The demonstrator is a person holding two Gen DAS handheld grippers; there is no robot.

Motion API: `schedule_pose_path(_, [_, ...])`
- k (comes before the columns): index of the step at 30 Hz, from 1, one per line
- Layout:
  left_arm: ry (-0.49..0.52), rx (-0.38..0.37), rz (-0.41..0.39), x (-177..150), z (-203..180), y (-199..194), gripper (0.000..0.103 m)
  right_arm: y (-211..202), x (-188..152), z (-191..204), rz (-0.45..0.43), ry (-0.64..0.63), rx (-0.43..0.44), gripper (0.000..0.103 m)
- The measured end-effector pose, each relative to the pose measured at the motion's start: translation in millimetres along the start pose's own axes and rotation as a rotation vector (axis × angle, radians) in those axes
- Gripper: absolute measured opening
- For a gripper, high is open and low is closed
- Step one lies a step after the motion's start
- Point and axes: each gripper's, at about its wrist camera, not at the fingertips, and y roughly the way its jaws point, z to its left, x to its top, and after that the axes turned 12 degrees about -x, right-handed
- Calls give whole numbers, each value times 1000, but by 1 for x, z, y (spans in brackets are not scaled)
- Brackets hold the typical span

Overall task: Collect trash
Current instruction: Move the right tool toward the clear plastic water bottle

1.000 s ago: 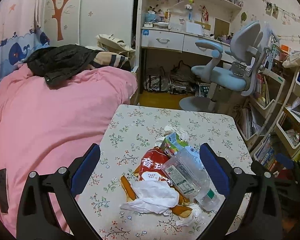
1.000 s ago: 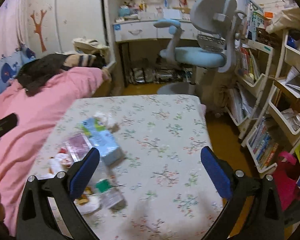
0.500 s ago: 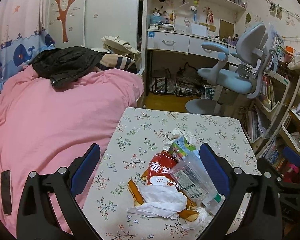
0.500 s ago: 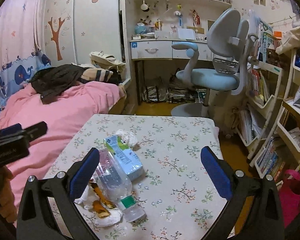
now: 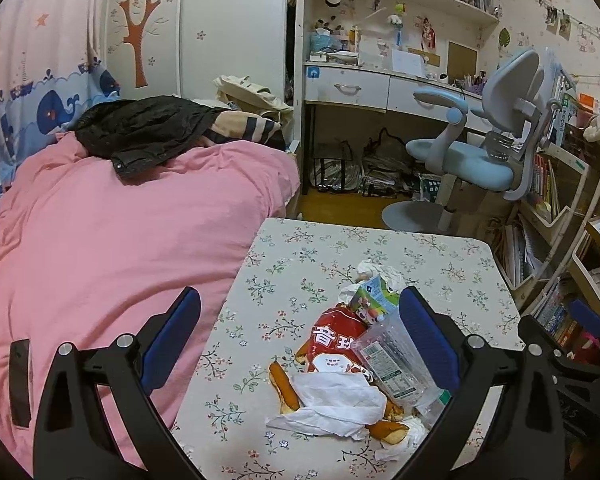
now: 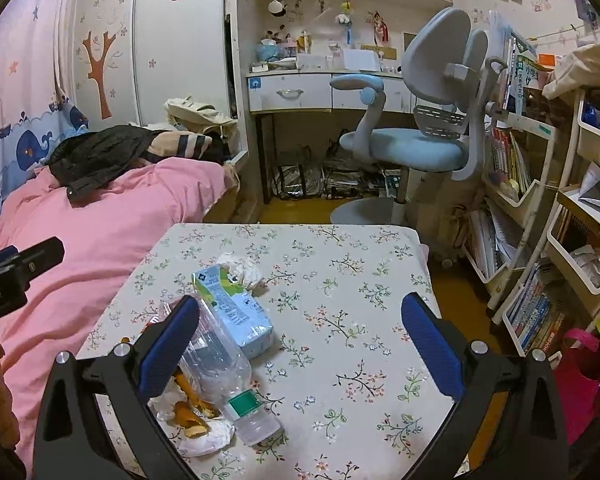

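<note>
- Left tongs (image 5: 300, 328), right tongs (image 6: 300, 332): both spread wide, nothing held.
- Trash, heaped on floral surface (image 6: 340, 264): plastic bottle (image 6: 224, 368), carton (image 6: 232, 304), tissue (image 5: 340, 404).
- Bottle judged best gripped mid-body, squarely.

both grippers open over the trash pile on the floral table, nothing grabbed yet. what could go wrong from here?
1. The plastic bottle lies on its side over tissue and peel; closing on it could make it roll or squirt out.
2. The pile sits near the table's left edge by the pink bedding; a nudge could push the peels or white tissue off.
3. The left gripper and right gripper aim at the same pile and may collide.
</note>
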Motion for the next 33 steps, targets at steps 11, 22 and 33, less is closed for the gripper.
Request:
schedule_pose_path(11, [4, 15, 3, -2, 1, 1, 96, -1, 3, 2, 2, -1, 0, 97])
schedule_pose_path(22, [4, 20, 4, -2, 3, 1, 96, 0, 3, -1, 2, -2, 6, 97])
schedule_pose_path(33, [4, 22, 5, -2, 2, 1, 96, 1, 3, 1, 5, -6, 16, 97])
